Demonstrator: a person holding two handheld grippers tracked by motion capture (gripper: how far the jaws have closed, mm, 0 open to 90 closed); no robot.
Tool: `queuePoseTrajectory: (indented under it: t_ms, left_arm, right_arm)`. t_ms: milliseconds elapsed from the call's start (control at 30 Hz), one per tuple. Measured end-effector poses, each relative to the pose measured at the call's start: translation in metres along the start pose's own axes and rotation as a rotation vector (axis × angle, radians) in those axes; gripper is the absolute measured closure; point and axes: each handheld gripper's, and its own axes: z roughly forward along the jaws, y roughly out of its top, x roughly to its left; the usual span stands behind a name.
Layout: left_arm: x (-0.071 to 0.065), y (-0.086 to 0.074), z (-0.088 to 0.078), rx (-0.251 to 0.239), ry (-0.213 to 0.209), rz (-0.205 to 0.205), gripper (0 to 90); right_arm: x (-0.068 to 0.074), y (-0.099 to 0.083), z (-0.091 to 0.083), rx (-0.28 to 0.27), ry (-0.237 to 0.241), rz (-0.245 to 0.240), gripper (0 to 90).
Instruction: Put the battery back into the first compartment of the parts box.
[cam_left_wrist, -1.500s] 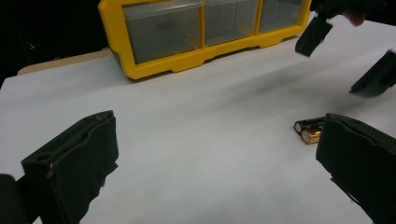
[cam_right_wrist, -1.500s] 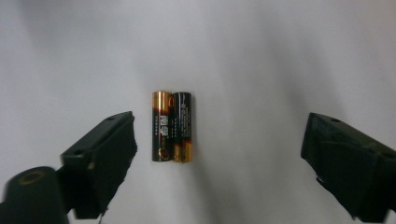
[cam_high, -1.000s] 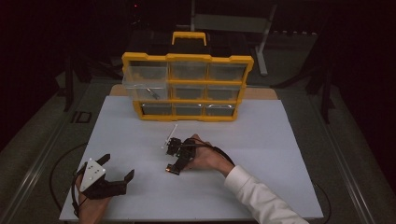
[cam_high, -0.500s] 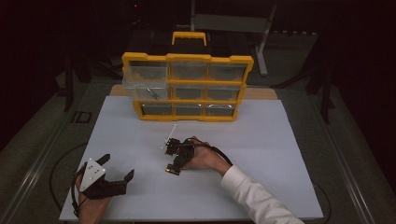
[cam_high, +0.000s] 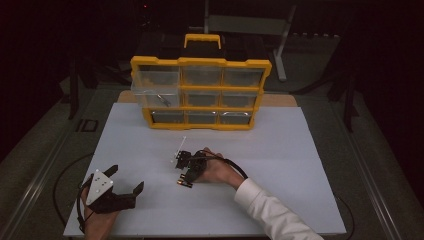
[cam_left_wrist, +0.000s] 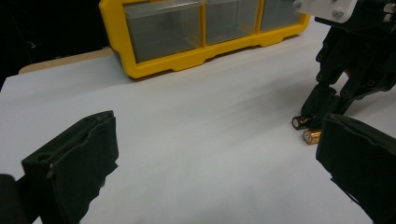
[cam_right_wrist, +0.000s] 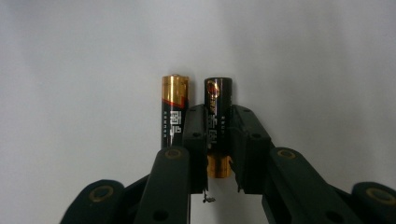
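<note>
Two AA batteries lie side by side on the white table top. My right gripper (cam_right_wrist: 218, 116) is shut on the black-and-gold battery (cam_right_wrist: 218, 95); its jaws have just been closing with this battery between them. The second battery (cam_right_wrist: 174, 107) rests just outside one jaw, parallel to the first. In the high view the right gripper (cam_high: 184, 180) points down at mid-table, held by a hand with a white sleeve. My left gripper (cam_high: 126, 178) rests near the front left, open, with nothing between its jaws (cam_left_wrist: 215, 158). From there both batteries (cam_left_wrist: 308, 129) show at the right gripper's (cam_left_wrist: 327, 105) tips.
A yellow drawer organiser (cam_high: 200, 92) with clear drawers stands at the back of the table; its left middle drawer (cam_high: 155, 95) is pulled out with a small item inside. The white table top (cam_high: 290, 150) spreads wide to the right. Cables trail from both grippers.
</note>
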Motion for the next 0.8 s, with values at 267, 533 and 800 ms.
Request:
queuePoseTrajectory:
  t_ms: [267, 533, 800]
  left_arm:
    - [0.0003, -0.0001, 0.0002, 0.001, 0.0, 0.001, 0.0]
    - [0.0002, 0.0, 0.0, 0.001, 0.001, 0.001, 0.0]
    - [0.0004, -0.0001, -0.0002, -0.001, 0.001, -0.001, 0.0]
  right_arm:
    - [-0.0018, -0.0004, -0.0003, -0.003, 0.011, 0.003, 76.8]
    - [-0.0026, -0.0006, -0.0006, -0.015, 0.01, 0.022, 76.8]
    - [-0.0035, 0.0002, -0.0025, -0.019, 0.002, 0.021, 76.8]
